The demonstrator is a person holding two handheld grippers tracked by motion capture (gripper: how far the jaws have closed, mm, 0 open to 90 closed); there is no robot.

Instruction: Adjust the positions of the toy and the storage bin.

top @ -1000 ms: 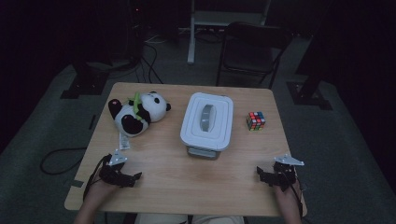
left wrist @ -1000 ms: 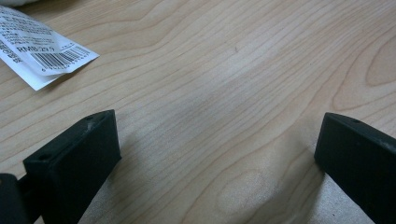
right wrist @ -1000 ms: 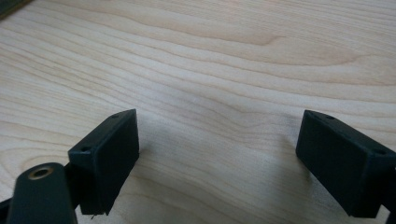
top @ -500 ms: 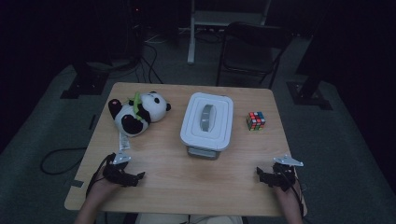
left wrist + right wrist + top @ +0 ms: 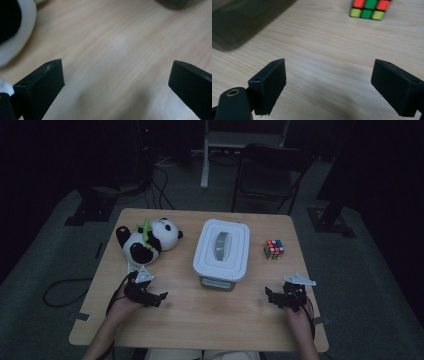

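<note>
Left claw [image 5: 159, 298] released, empty, near the white box [image 5: 222, 249], just below panda [image 5: 145, 240]. Right claw [image 5: 271, 297] released, empty, below cube [image 5: 273, 249].

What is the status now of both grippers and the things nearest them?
Left gripper open, empty, near panda plush. Right gripper open, empty, short of Rubik's cube. White lidded box between them, lid on. Nothing in the way.

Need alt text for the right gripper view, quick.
The right gripper hangs open just above the bare wooden table, jaws wide apart and holding nothing. A puzzle cube sits ahead at top right, a box's grey wall at top left.
</note>
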